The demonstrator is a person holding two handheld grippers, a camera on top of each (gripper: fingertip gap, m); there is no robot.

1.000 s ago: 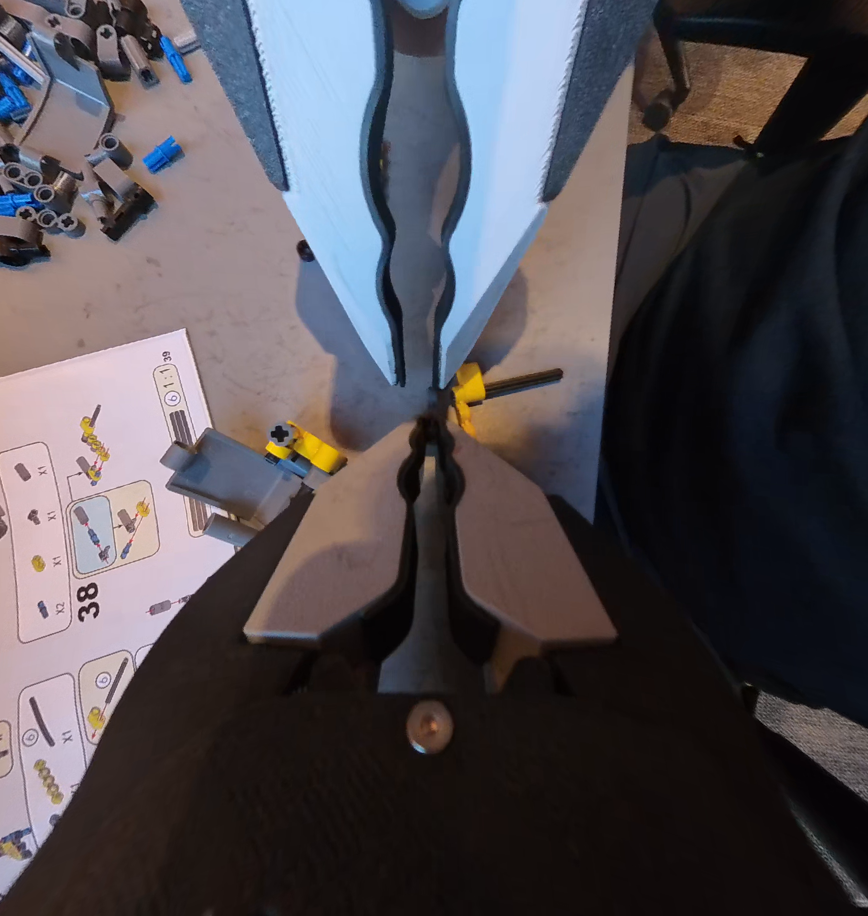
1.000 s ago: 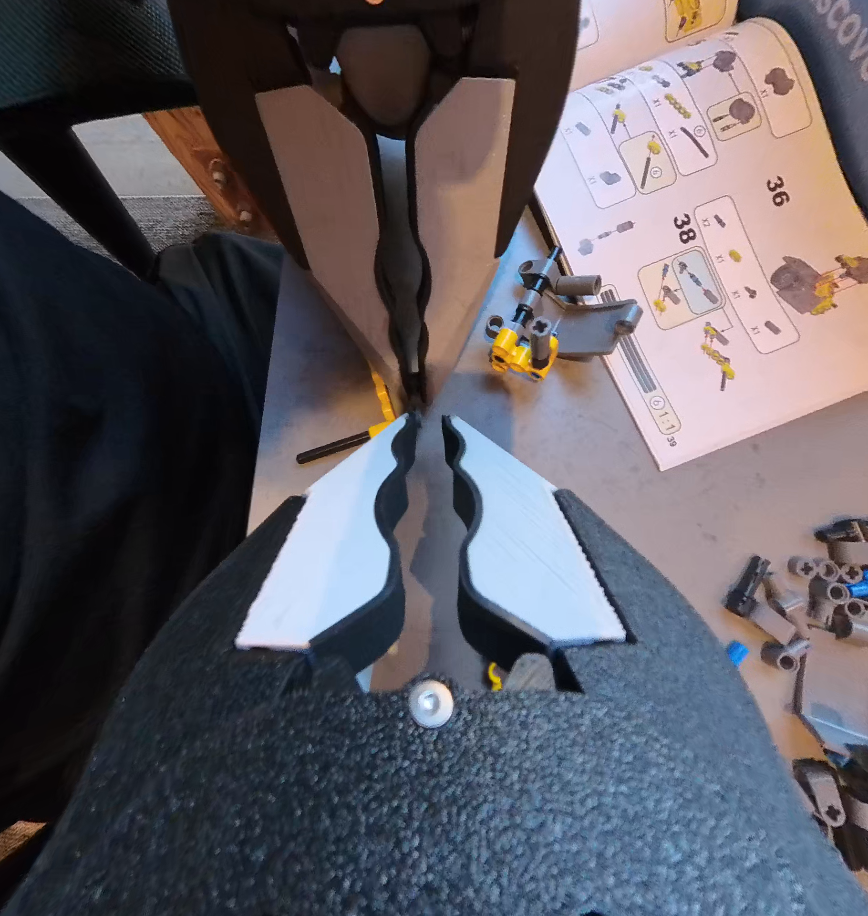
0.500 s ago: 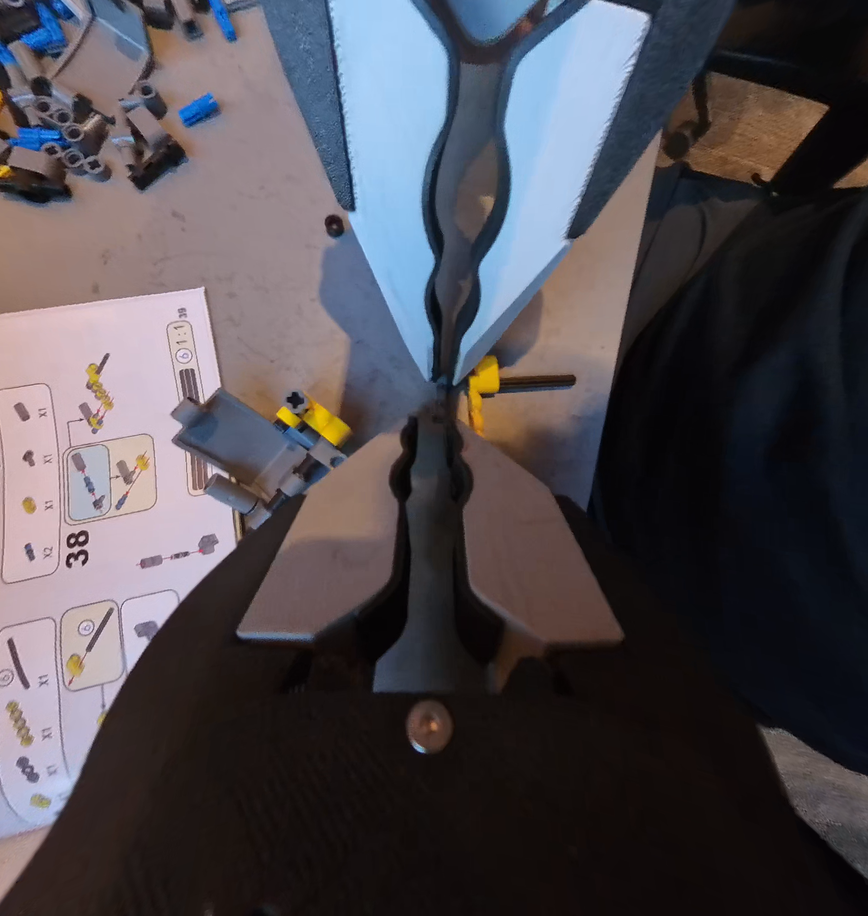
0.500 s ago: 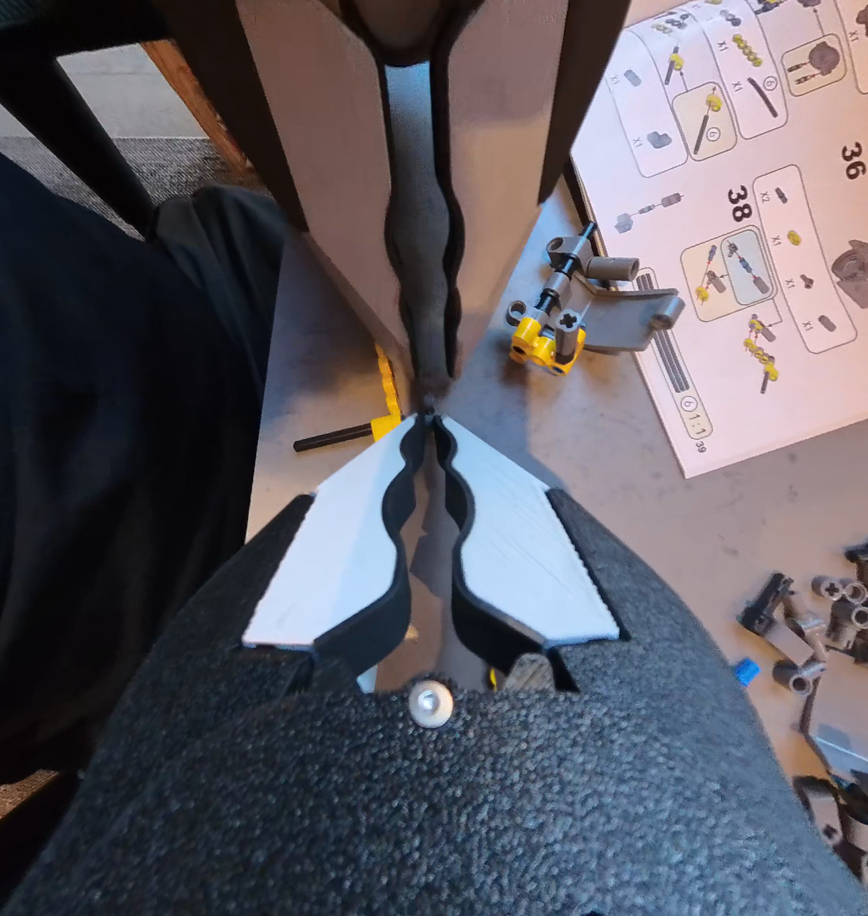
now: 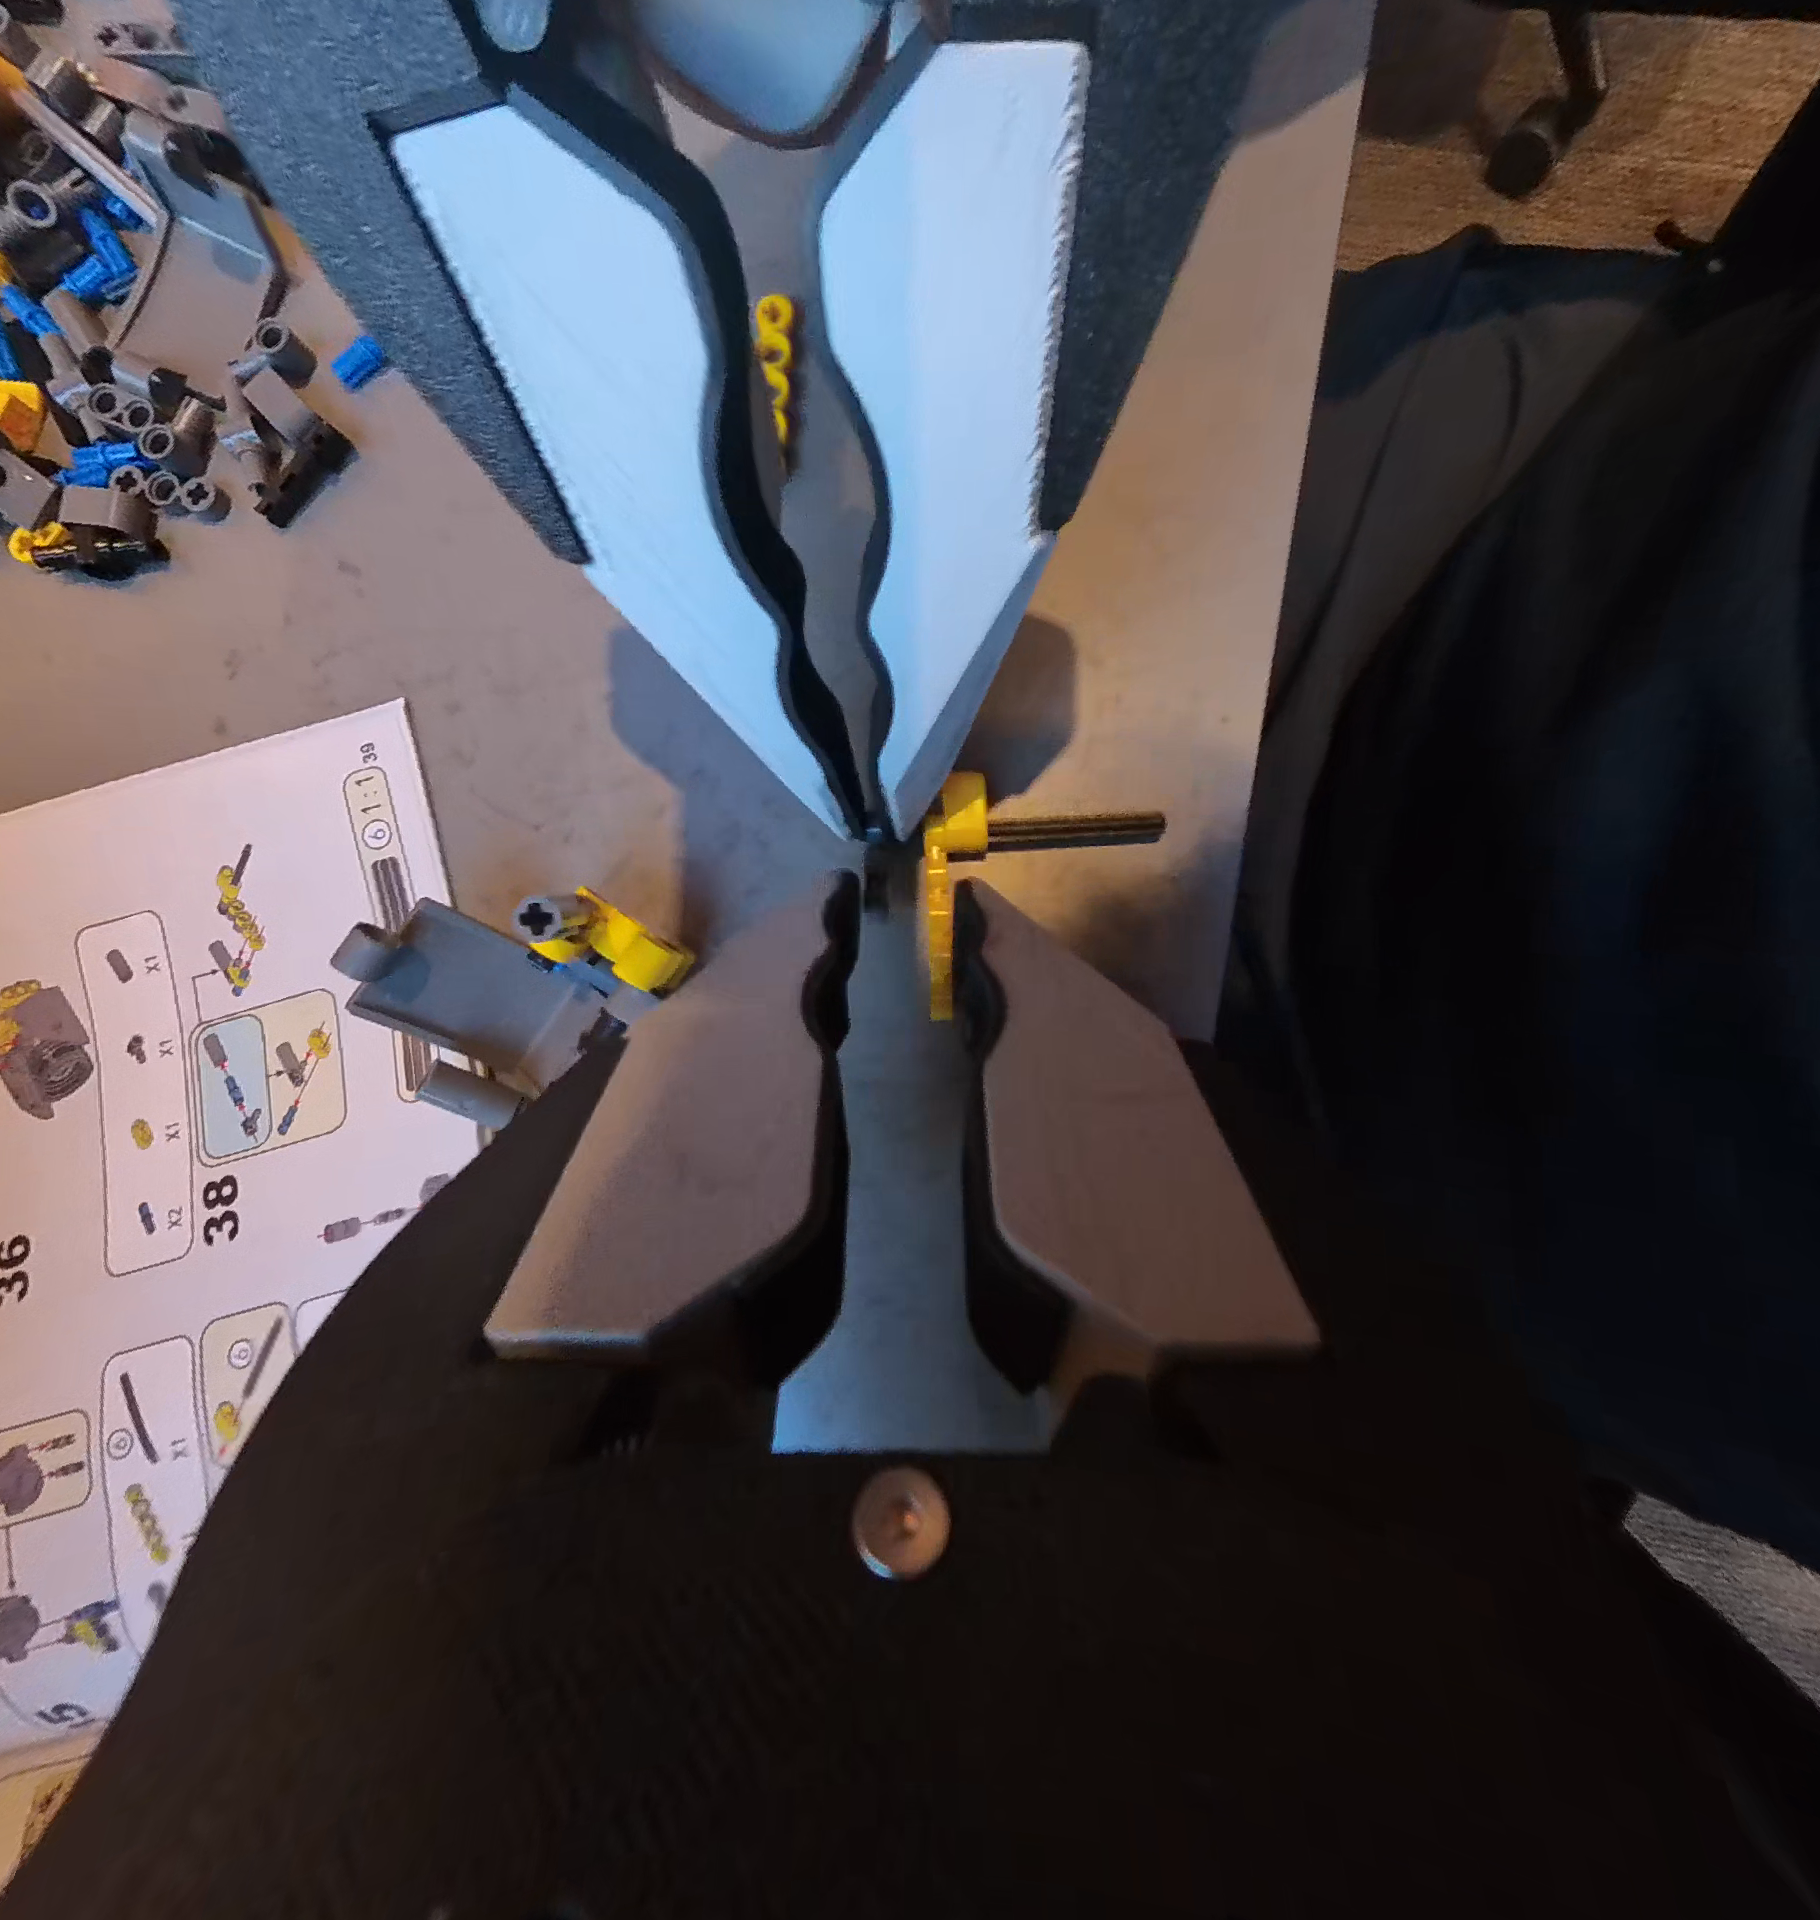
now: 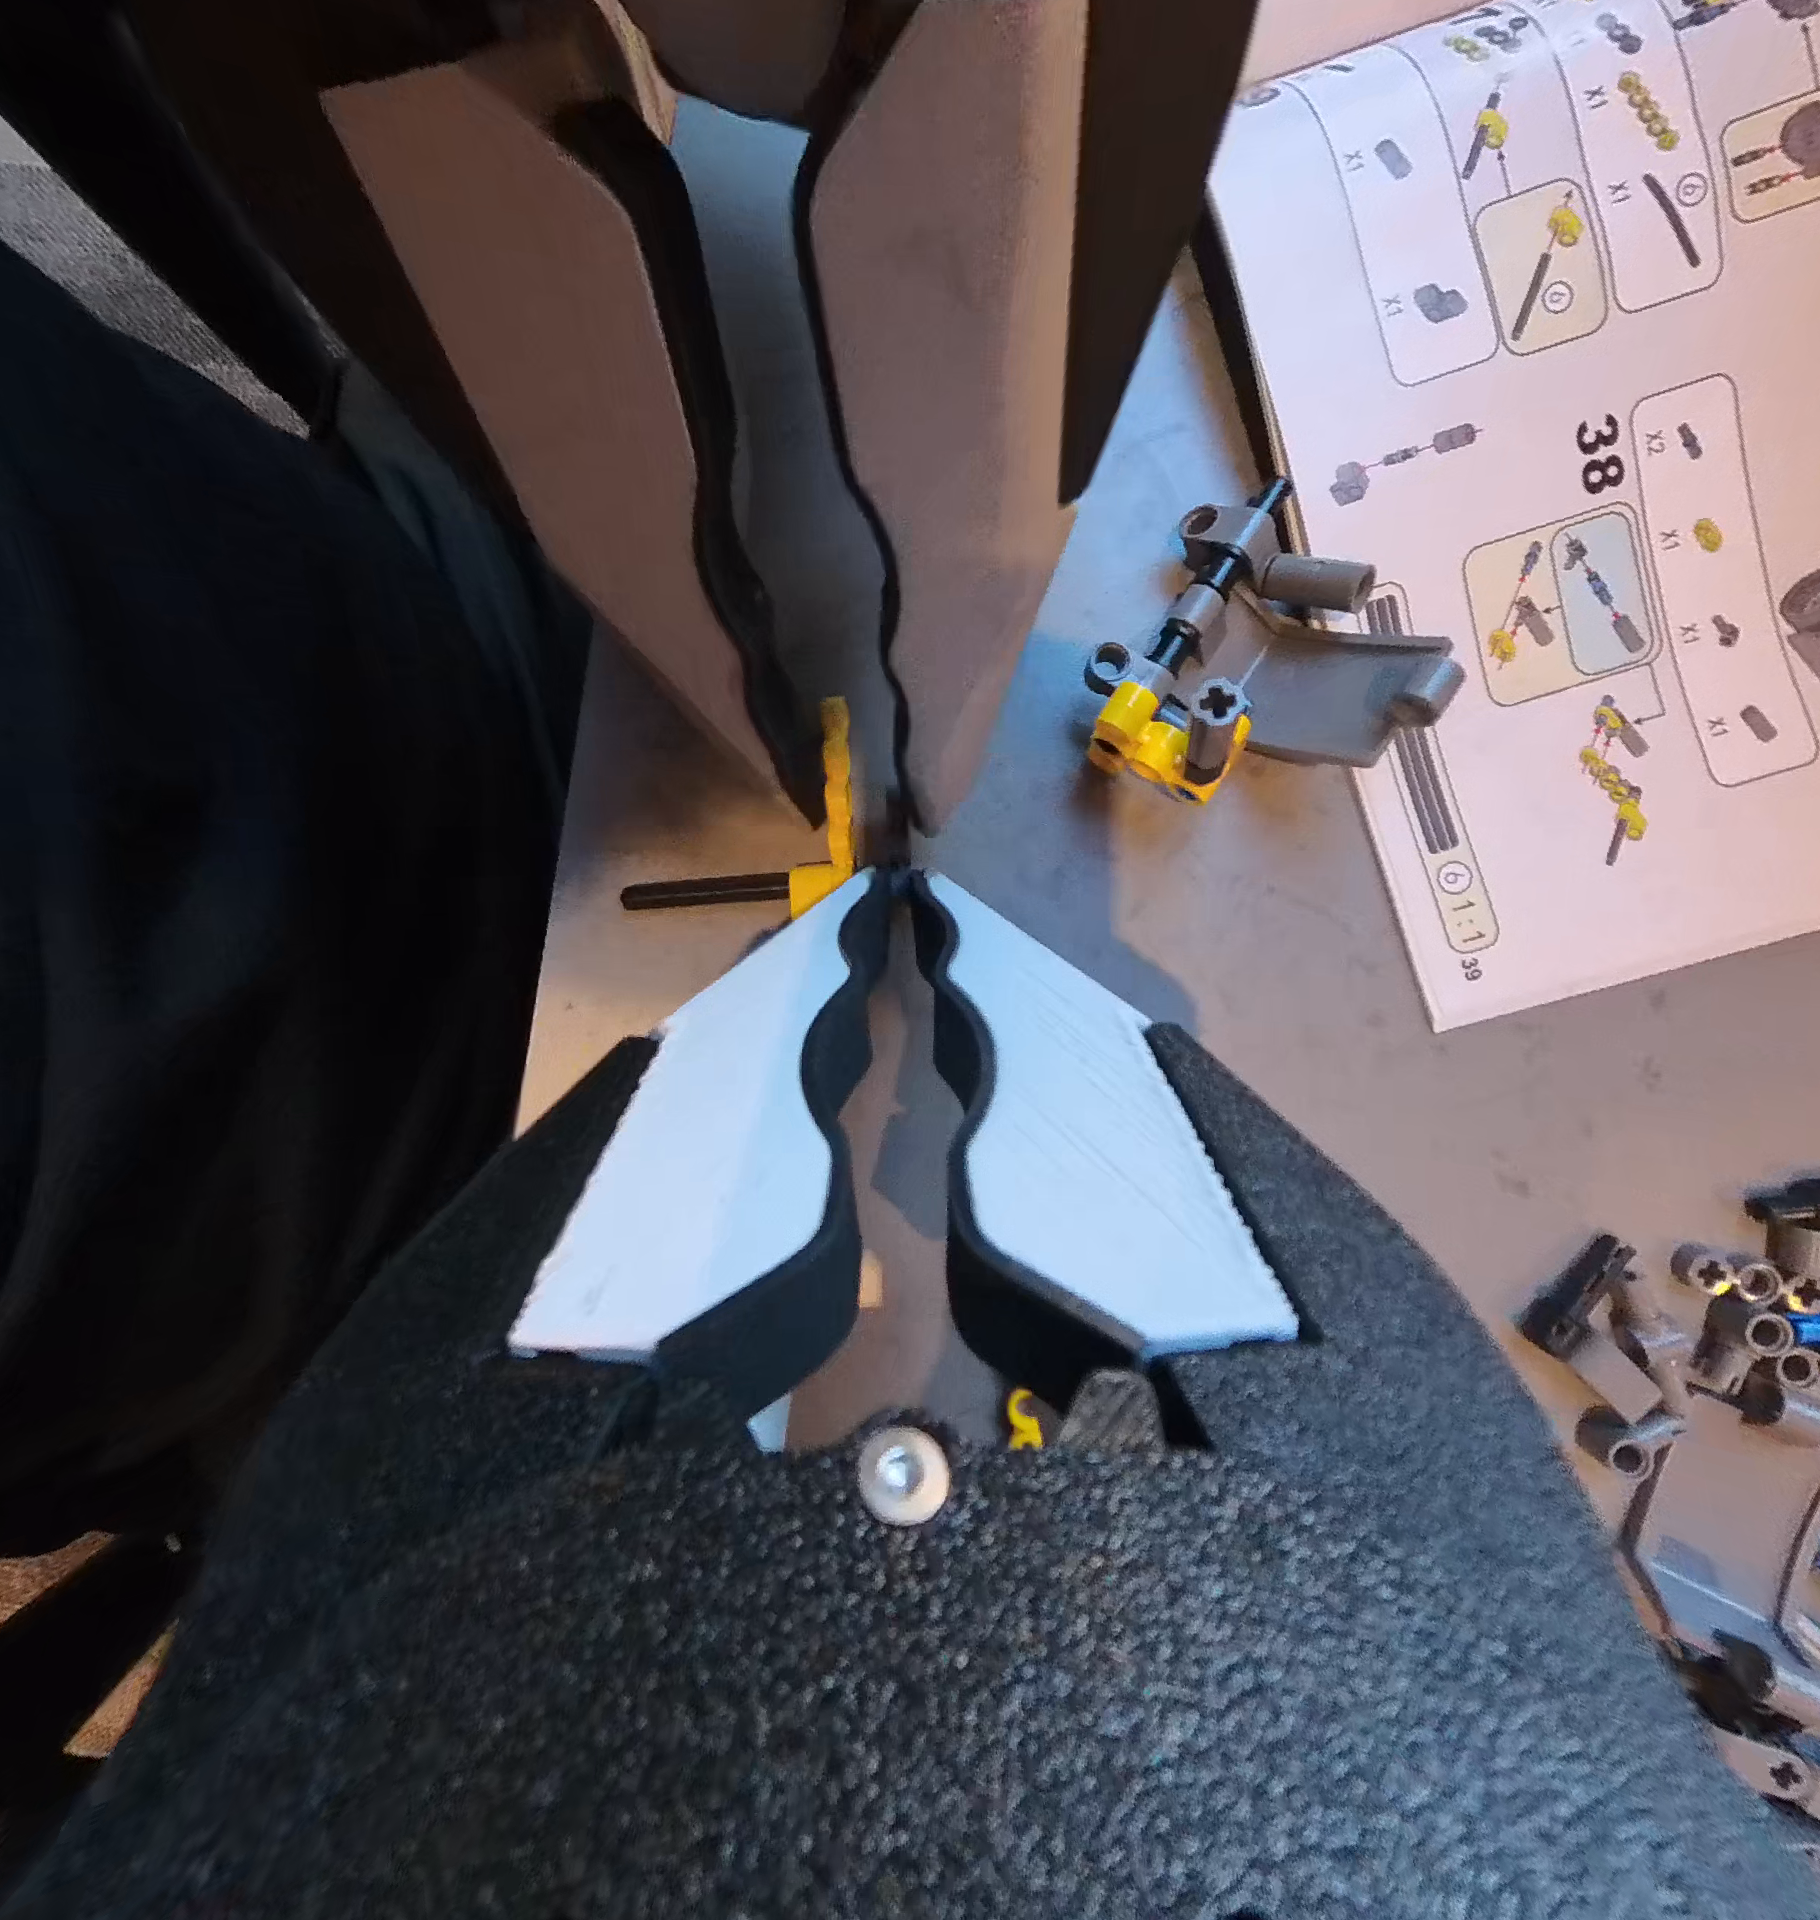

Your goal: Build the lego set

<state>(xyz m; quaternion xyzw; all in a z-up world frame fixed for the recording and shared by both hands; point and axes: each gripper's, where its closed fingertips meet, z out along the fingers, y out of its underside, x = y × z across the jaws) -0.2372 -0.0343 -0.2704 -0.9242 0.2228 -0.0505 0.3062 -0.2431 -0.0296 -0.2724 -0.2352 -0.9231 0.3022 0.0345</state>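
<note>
My left gripper (image 5: 908,909), with grey fingers, is open; its tips stand either side of a small dark piece (image 5: 877,881). My right gripper (image 6: 893,883), with white fingers, meets it tip to tip and is shut on that small dark piece (image 6: 895,836). The right gripper comes in from the top in the left wrist view (image 5: 875,826), and the left gripper comes in from the top in the right wrist view (image 6: 864,816). A yellow beam (image 5: 939,935) on a black axle (image 5: 1072,828) lies on the table just below the tips, near the table edge.
A grey part with yellow connectors (image 5: 490,997) lies beside an open instruction booklet (image 5: 158,1091). A pile of loose grey, black, blue and yellow parts (image 5: 75,364) sits farther off. Another yellow beam (image 5: 778,364) lies under the right gripper. A person's dark clothing (image 5: 1560,935) is past the table edge. Left and right tips are no more than a few centimetres apart.
My left gripper was shut on the small dark piece and has opened. My right gripper was slightly open and has closed on the piece.
</note>
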